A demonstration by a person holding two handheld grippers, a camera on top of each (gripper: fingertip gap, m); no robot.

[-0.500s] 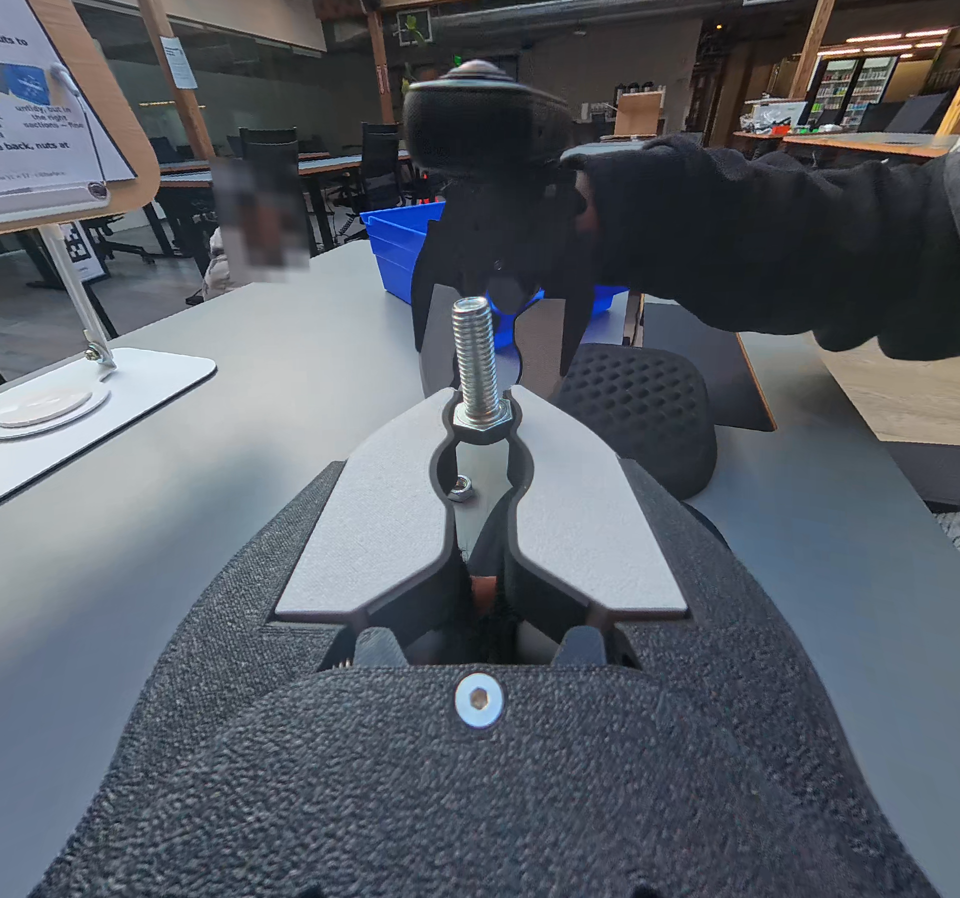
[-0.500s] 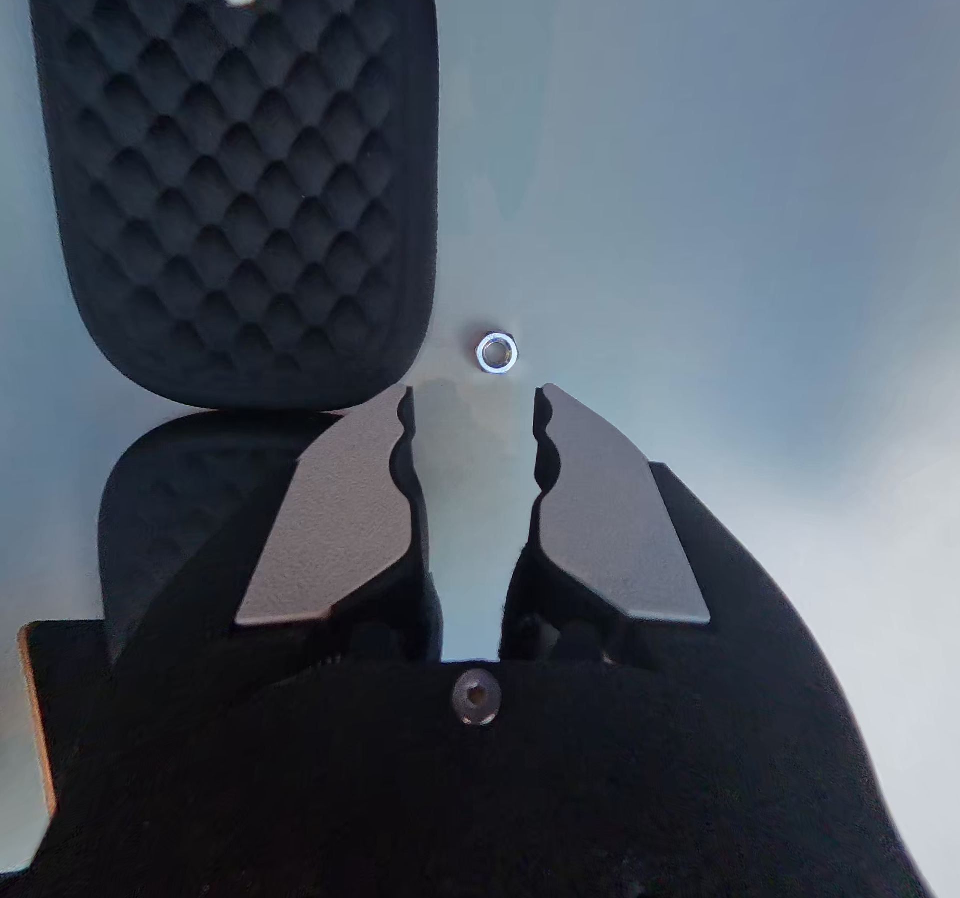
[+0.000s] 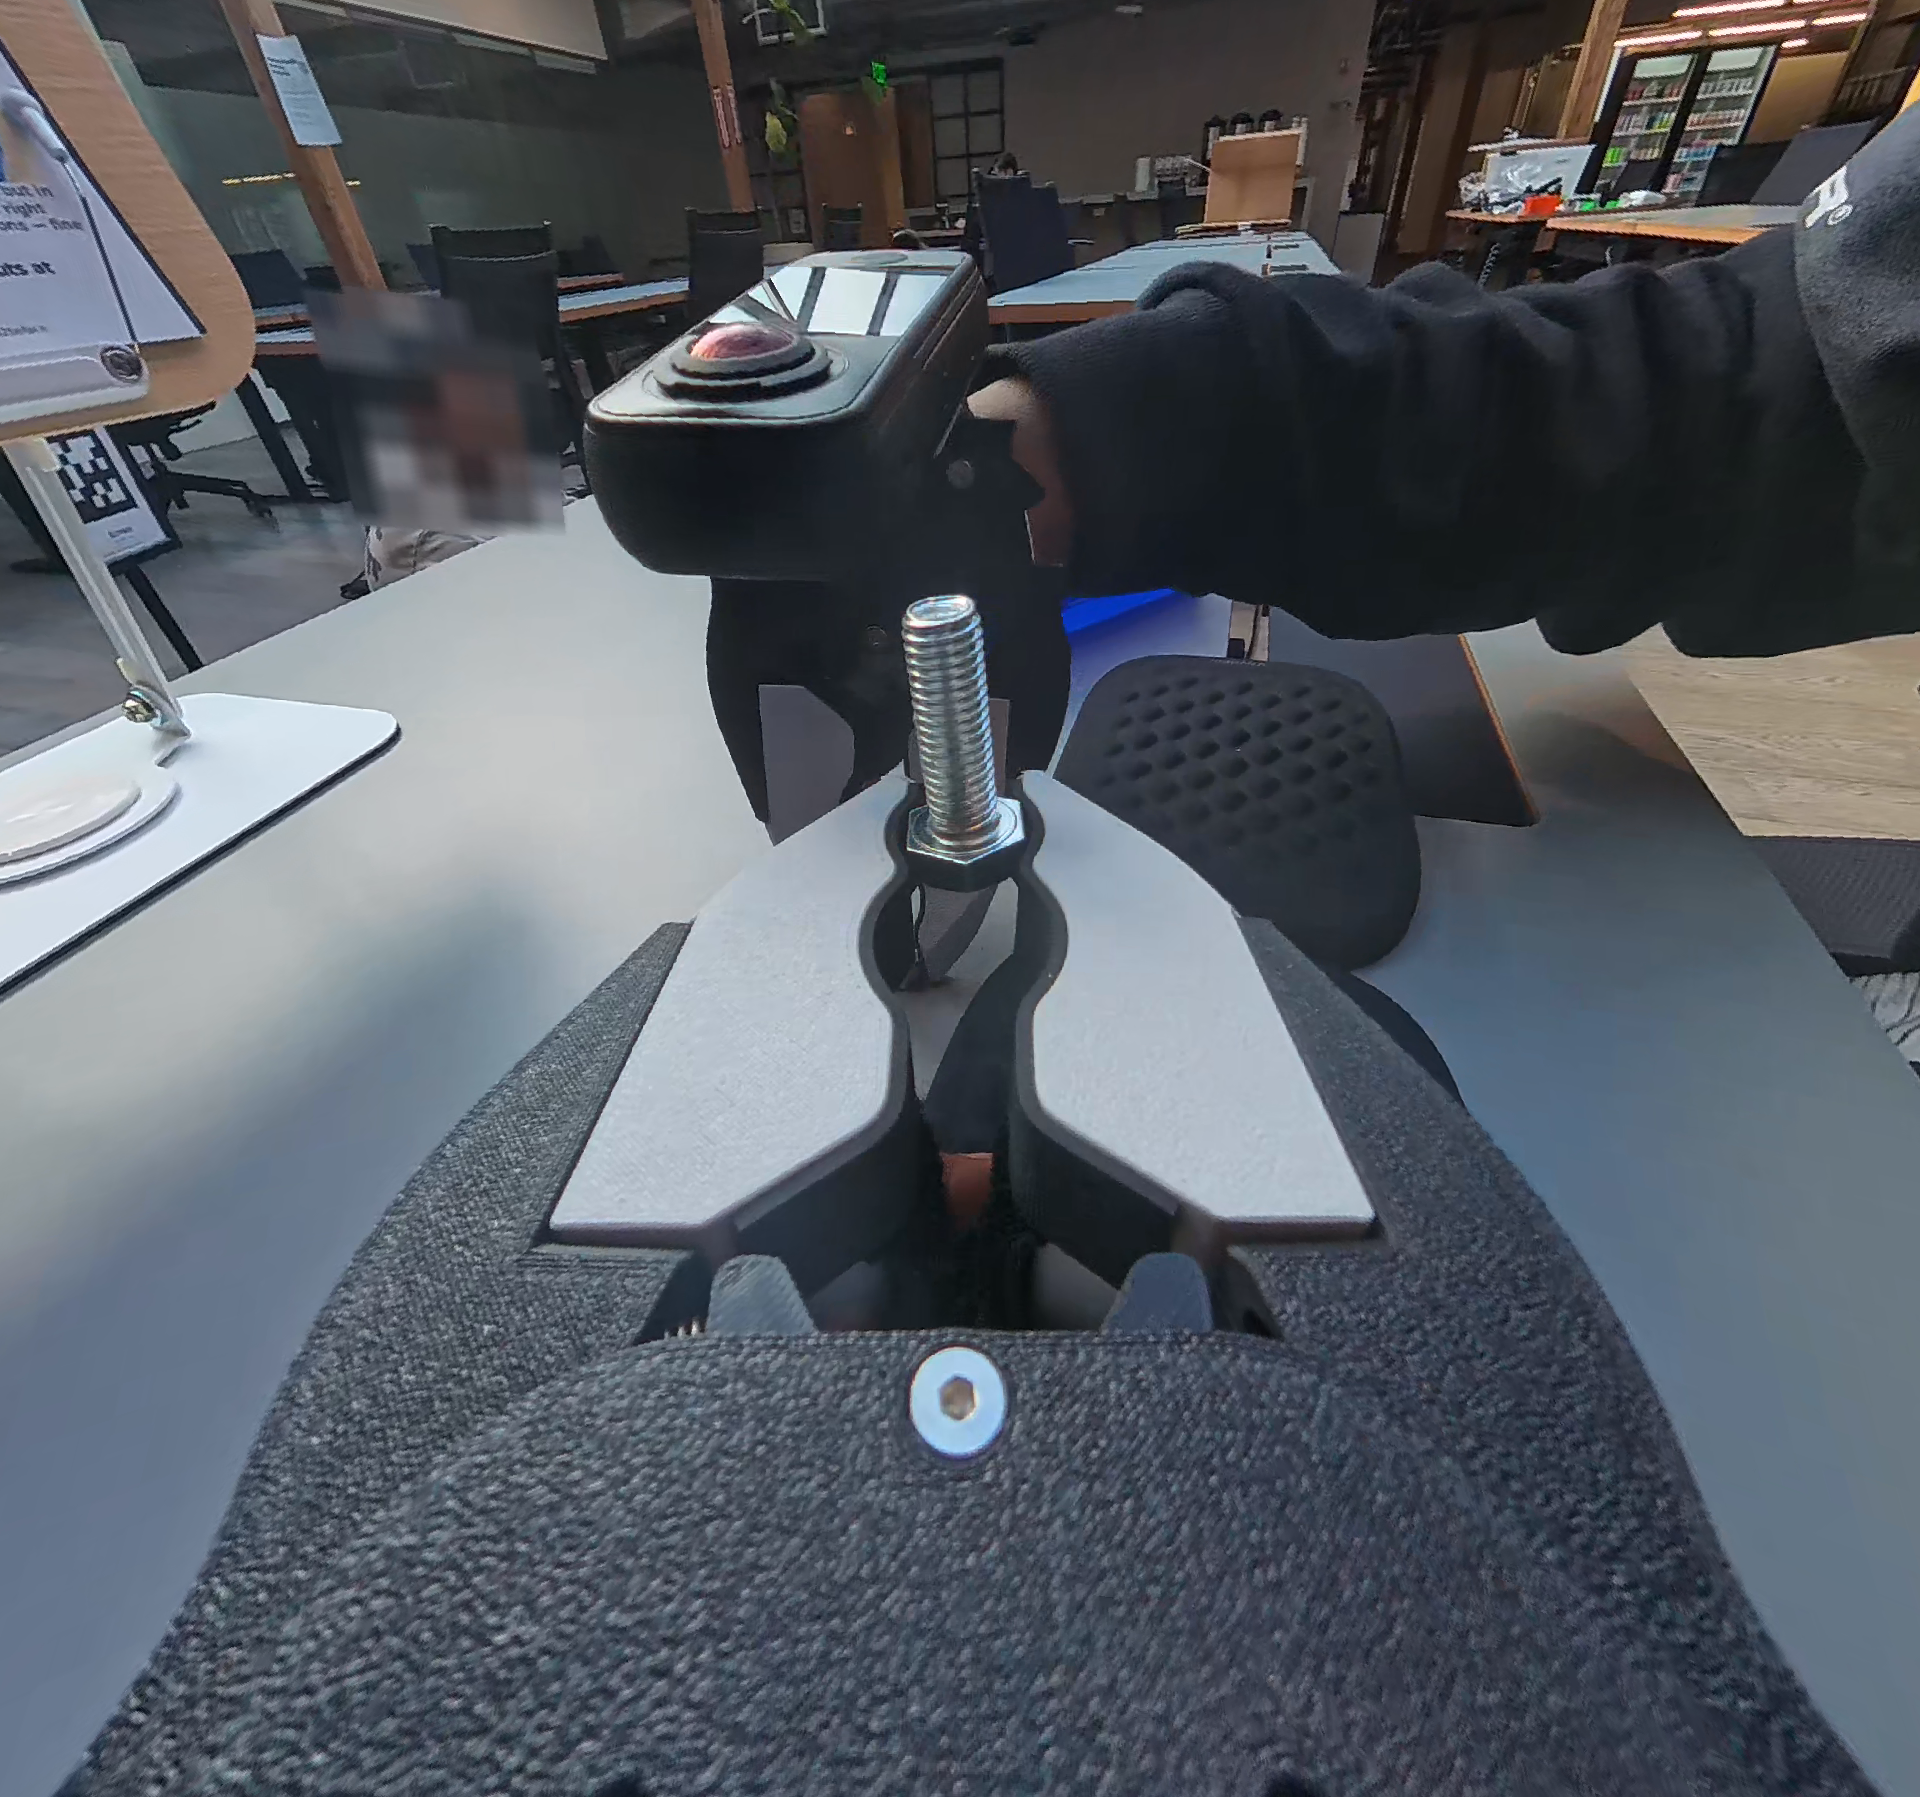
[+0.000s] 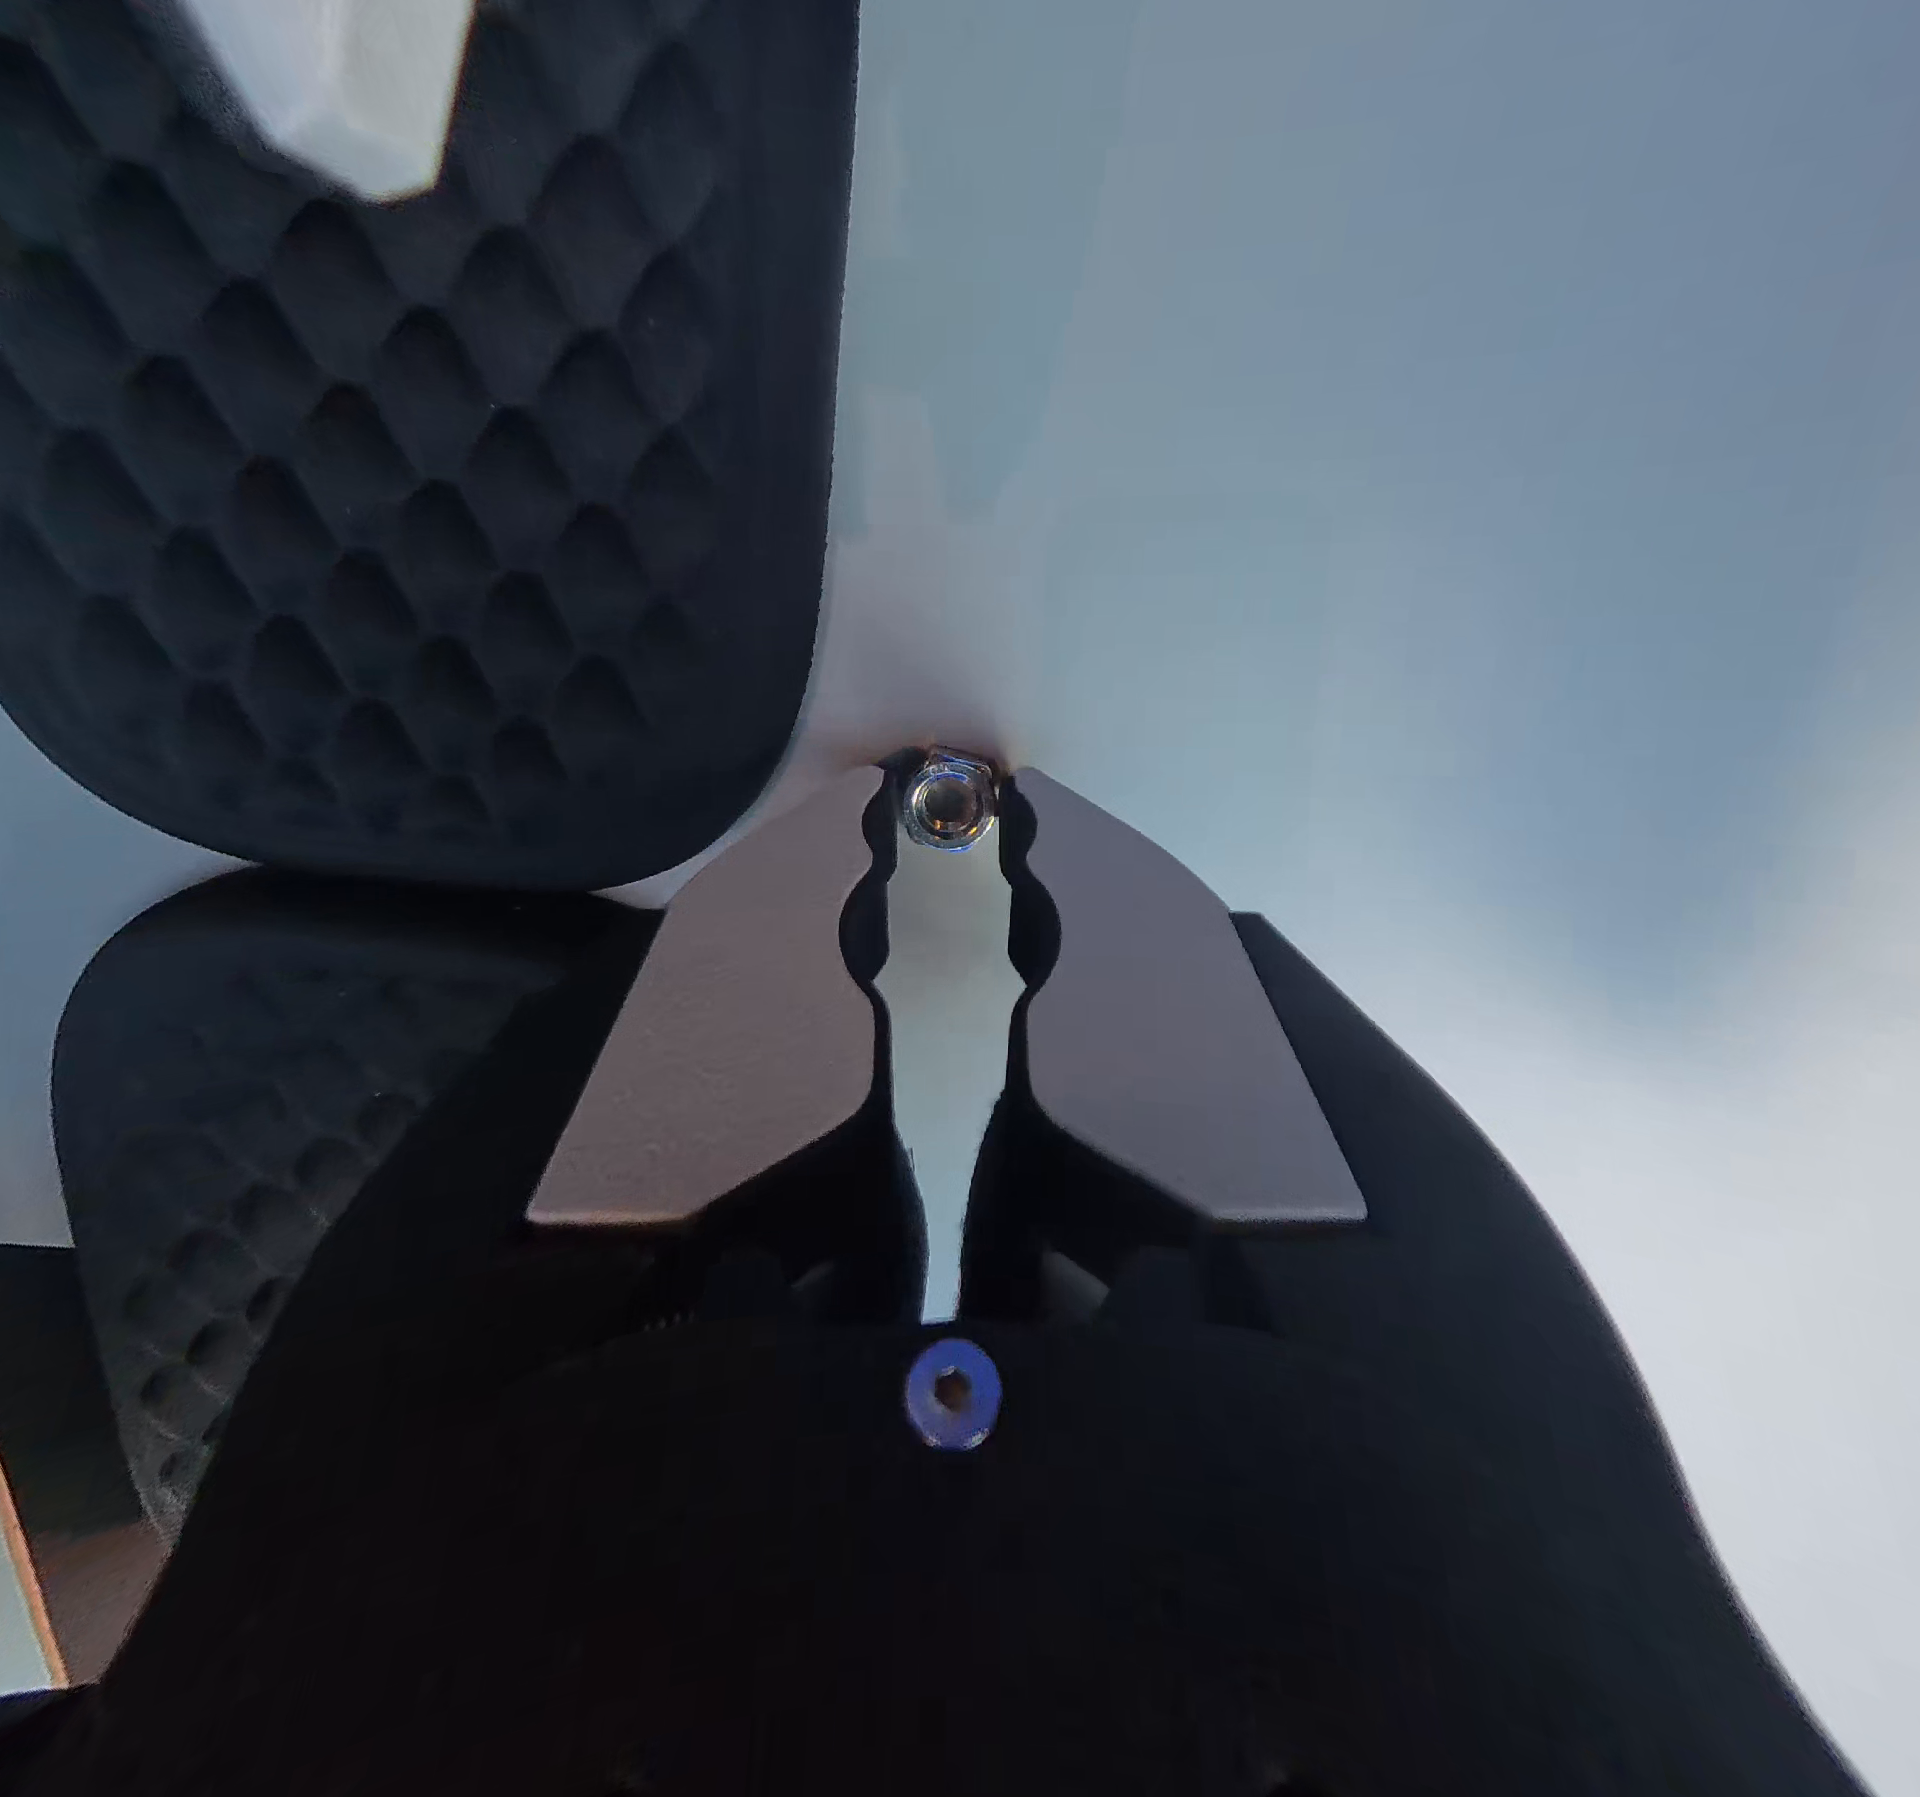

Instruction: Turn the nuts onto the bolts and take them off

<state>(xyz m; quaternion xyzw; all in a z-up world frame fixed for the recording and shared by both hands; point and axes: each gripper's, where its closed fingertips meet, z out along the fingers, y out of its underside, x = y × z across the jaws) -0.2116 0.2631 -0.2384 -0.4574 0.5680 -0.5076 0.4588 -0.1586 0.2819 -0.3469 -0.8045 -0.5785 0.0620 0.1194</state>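
the left gripper (image 3: 961, 838) is clamped on the hex head of a bolt (image 3: 948, 708), which stands upright with its threaded shank pointing up, above the grey table (image 3: 499, 812). the right gripper (image 4: 943, 797), held from the right by a hand (image 3: 1023, 469) in a black sleeve, points down at the table just beyond the bolt; its fingertips are closed against a small nut (image 4: 943, 802) lying on the table beside the corner of a black foam pad (image 4: 416, 459).
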